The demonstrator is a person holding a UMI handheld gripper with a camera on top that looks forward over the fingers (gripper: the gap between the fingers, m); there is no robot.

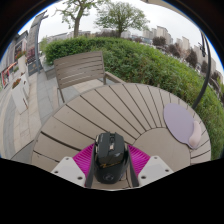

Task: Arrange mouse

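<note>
One rounded black mouse point(110, 155) clamped between hand-held gripper point(110, 160) pads, over slatted round wooden table point(110, 115).

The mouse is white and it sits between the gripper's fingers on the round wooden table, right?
Not quite: the gripper view shows the mouse is black, not white. It does sit between the gripper fingers on the round wooden table.

The mouse point(110, 156) covers most of the magenta pads point(84, 158) on the gripper point(110, 172), so whether they press its sides cannot be told. Its rear end runs out of view. The pale round thing point(180, 122) on the table point(100, 110) is unidentifiable.
</note>
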